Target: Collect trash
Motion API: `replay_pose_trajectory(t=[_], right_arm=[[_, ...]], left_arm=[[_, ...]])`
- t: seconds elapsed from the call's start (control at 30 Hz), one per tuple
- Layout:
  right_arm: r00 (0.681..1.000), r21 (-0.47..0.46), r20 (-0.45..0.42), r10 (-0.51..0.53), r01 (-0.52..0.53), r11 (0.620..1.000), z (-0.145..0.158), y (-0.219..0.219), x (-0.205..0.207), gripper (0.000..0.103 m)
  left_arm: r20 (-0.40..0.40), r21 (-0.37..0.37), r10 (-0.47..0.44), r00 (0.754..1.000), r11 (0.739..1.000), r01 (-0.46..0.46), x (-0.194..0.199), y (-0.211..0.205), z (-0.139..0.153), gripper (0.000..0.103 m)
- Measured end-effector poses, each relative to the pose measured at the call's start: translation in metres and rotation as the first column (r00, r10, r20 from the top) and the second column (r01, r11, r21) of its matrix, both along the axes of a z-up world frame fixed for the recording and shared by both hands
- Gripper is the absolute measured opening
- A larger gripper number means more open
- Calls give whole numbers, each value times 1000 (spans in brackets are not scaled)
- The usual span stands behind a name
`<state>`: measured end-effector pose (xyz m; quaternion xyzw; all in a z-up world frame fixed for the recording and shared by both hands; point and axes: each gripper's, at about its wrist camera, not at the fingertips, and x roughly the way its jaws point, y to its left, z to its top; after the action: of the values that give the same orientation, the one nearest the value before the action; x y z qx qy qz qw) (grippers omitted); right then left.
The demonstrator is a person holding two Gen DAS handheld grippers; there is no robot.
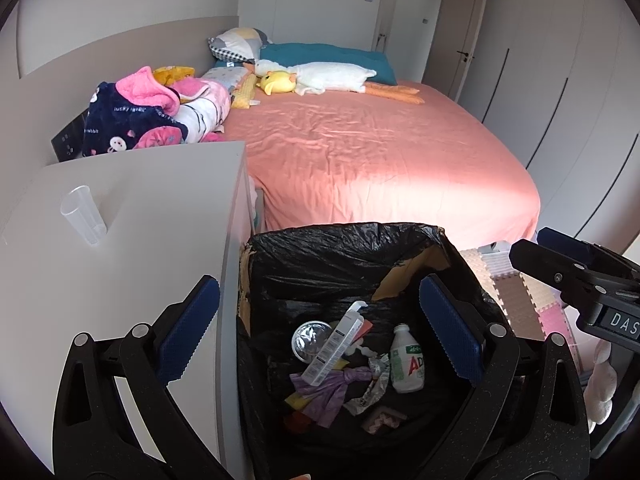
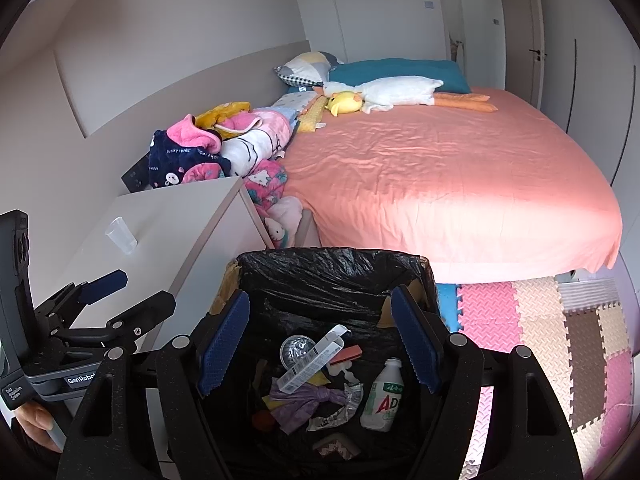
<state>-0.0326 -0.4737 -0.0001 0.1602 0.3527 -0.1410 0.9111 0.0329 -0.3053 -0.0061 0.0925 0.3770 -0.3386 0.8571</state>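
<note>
A cardboard bin with a black liner [image 1: 344, 248] [image 2: 332, 268] stands beside the bed. Inside lie a white bottle [image 1: 406, 360] [image 2: 382, 400], a white carton [image 1: 334, 346] [image 2: 312, 362], a purple bag [image 1: 324, 394] [image 2: 304, 400], a foil lid and wrappers. My left gripper [image 1: 320, 332] is open and empty above the bin; it also shows in the right wrist view [image 2: 124, 292]. My right gripper [image 2: 320, 344] is open and empty above the bin; its fingers enter the left wrist view [image 1: 560, 268]. A clear plastic cup [image 1: 82, 214] [image 2: 121, 236] stands on the white nightstand [image 1: 152, 208] [image 2: 180, 220].
A bed with a pink sheet [image 1: 380, 152] [image 2: 440, 176] fills the far side, with plush toys, pillows and a heap of clothes [image 1: 152, 112] [image 2: 208, 148]. Foam puzzle mats [image 2: 540, 328] cover the floor at right. Wardrobe doors [image 1: 560, 80] line the right wall.
</note>
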Motion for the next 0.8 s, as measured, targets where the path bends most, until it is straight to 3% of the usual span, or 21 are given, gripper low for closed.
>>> replay_pose_trajectory(t=[0.8], right_arm=[[1000,-2,-3,2,-2,1000,-1,0,0,74]], left_arm=[[-36,-29,-26,999,999,25,0,0,1,96]])
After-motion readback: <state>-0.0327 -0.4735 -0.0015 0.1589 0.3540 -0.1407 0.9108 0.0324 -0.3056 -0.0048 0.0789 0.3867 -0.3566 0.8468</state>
